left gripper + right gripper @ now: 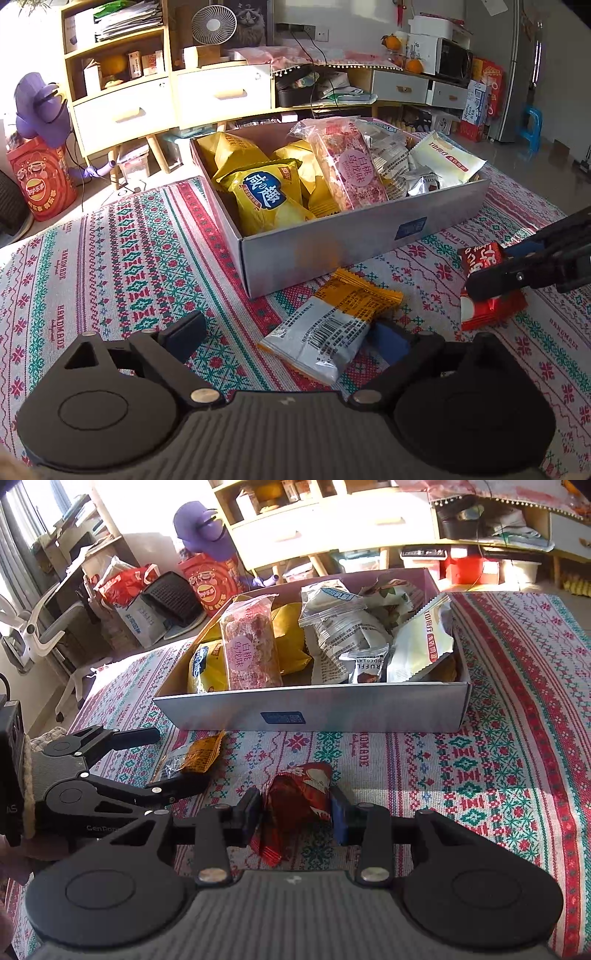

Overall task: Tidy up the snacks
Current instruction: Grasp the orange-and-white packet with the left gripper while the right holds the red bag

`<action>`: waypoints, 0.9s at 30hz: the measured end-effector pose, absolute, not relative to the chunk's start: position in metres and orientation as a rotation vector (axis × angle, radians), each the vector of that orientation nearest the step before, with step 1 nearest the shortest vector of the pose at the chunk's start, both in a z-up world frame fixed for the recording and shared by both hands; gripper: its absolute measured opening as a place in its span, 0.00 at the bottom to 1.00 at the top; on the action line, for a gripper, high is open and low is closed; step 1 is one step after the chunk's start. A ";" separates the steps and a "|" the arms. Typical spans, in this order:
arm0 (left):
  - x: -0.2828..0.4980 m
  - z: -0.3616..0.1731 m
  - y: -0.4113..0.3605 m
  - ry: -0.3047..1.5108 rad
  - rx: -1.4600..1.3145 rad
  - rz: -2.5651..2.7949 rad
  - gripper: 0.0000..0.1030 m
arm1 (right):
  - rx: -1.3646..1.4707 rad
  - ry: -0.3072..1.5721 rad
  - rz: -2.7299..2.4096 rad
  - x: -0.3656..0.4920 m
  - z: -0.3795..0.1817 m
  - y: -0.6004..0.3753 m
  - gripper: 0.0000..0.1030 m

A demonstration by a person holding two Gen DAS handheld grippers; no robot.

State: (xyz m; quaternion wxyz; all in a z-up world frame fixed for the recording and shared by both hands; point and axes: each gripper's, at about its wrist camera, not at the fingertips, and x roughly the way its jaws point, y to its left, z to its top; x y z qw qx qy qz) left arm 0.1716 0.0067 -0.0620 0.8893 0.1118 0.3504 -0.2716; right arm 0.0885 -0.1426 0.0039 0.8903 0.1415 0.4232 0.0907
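Left wrist view: left gripper point(288, 338) has its jaws spread wide around the orange-and-white snack pack point(332, 328), which lies flat on the desk point(122, 258) just near of the grey box point(354, 243). The pack sits off-centre, close to the right finger point(391, 345) and possibly touching it; the other finger is clear, so no grip yet. Looks lined up for a pinch across the pack's width. At right, the right gripper point(491, 273) clamps the red snack pack point(487, 306).

Right wrist view: right gripper's jaws are closed on the red snack pack point(295, 801), wrapper crumpled between the pads, its low end at or near the cloth. The grip sits mid-pack, probably so it won't swing on the lift. Box point(314, 705) is straight ahead, far side, already packed: yellow bags left, pink bar middle, white and silver packs right. Free space is tight, so I'd guess the red one goes on top. Left gripper point(177, 757) is at left, straddling the orange pack.
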 end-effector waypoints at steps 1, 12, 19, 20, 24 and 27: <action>0.172 -0.061 0.006 0.727 0.229 -0.568 0.91 | 0.292 0.879 0.186 0.090 0.004 -0.141 0.35; 0.166 -0.054 -0.003 0.746 0.241 -0.577 0.57 | 0.279 0.878 0.178 0.090 0.005 -0.141 0.35; 0.164 -0.050 -0.004 0.774 0.234 -0.517 0.35 | 0.271 0.876 0.176 0.090 0.005 -0.144 0.35; 0.163 -0.050 -0.003 0.778 0.228 -0.507 0.30 | 0.271 0.875 0.176 0.090 0.005 -0.144 0.35; 0.157 -0.048 -0.004 0.792 0.220 -0.486 0.18 | 0.268 0.876 0.170 0.089 0.005 -0.146 0.35; 0.150 -0.047 -0.010 0.799 0.236 -0.495 0.14 | 0.270 0.877 0.165 0.089 0.006 -0.147 0.35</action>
